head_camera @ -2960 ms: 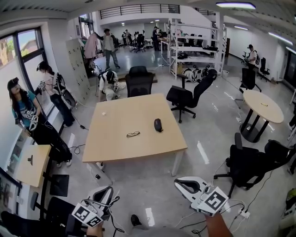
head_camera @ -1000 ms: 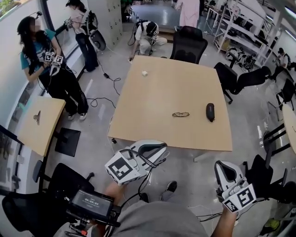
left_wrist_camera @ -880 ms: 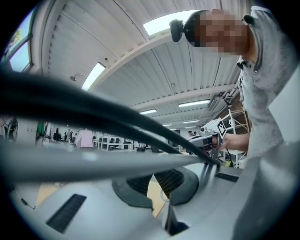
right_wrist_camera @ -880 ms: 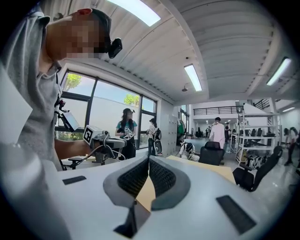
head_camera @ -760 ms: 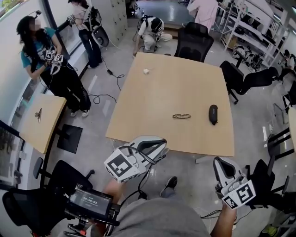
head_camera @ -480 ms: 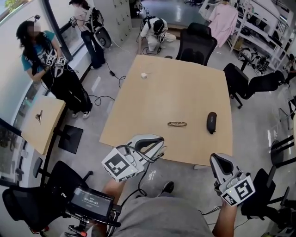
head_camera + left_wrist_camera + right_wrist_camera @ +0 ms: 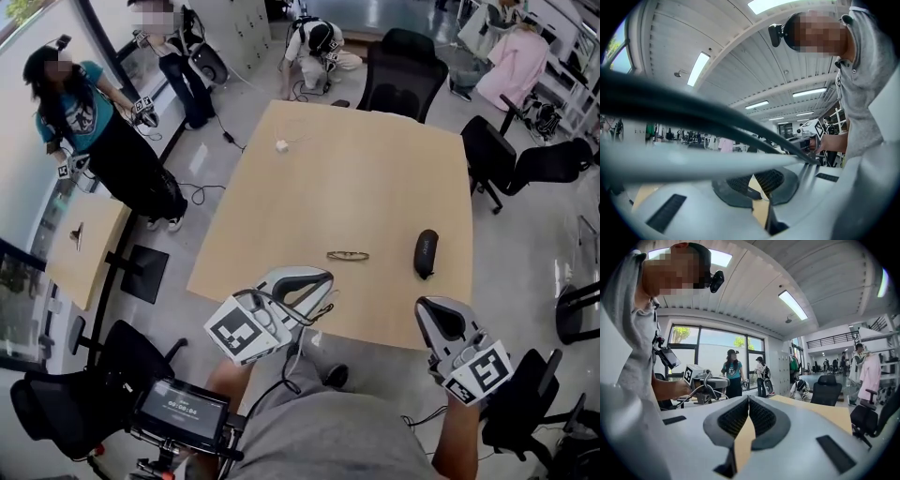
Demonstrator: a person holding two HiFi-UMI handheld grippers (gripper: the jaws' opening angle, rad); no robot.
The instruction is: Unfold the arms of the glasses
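Tan table (image 7: 375, 169), folded glasses (image 7: 348, 255) near dark case (image 7: 426, 253), left gripper (image 7: 322, 279) and right gripper (image 7: 427, 309) both pressed together, empty

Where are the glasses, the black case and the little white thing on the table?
thin dark-framed glasses (image 7: 348, 255), head view, middle of the frame.
black oval case (image 7: 426, 253), head view, middle of its top.
small white object (image 7: 281, 146), head view, its centre.
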